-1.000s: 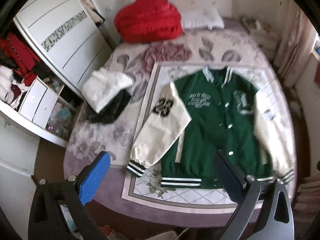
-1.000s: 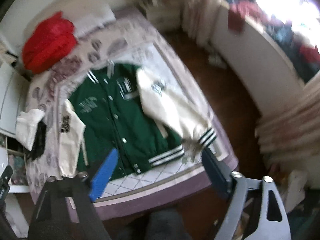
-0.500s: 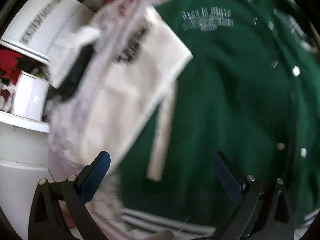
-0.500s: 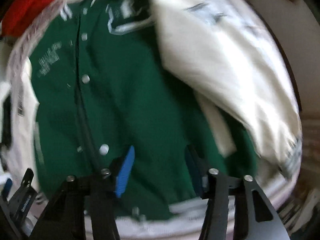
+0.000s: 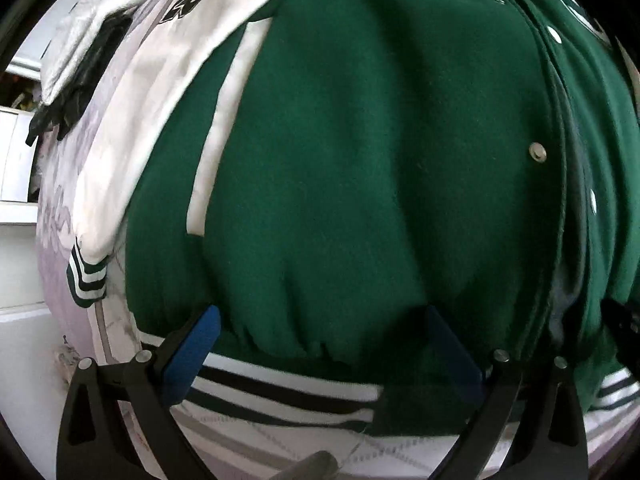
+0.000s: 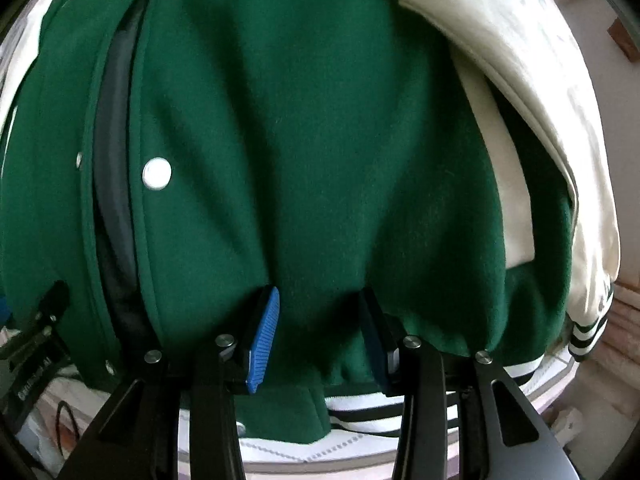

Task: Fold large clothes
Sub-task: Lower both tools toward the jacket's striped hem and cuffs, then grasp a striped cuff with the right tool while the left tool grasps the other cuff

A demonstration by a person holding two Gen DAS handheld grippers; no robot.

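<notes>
A green varsity jacket (image 5: 360,140) is lying spread flat, front up, on the bed (image 5: 60,280), and the striped hem band (image 5: 280,396) along its near edge is serving as the landmark here. The step in hand looks like the opening grasp of the fold — both grippers are pointing steeply down at the green cloth just above that band.

The left gripper (image 5: 320,344) is standing wide and released, its blue pads straddling a broad stretch of cloth just above the band without pinching it. The right gripper (image 6: 320,336) is closing, with a bunched ridge of green fabric between its pads just above the band, though the pads are not visibly pressing on it yet. The cream sleeve (image 5: 132,128) is lying out to the left of the band, cuff down.

The next move is probably calling for both grippers to clamp through the hem layers — then to lift together toward the collar.
</notes>
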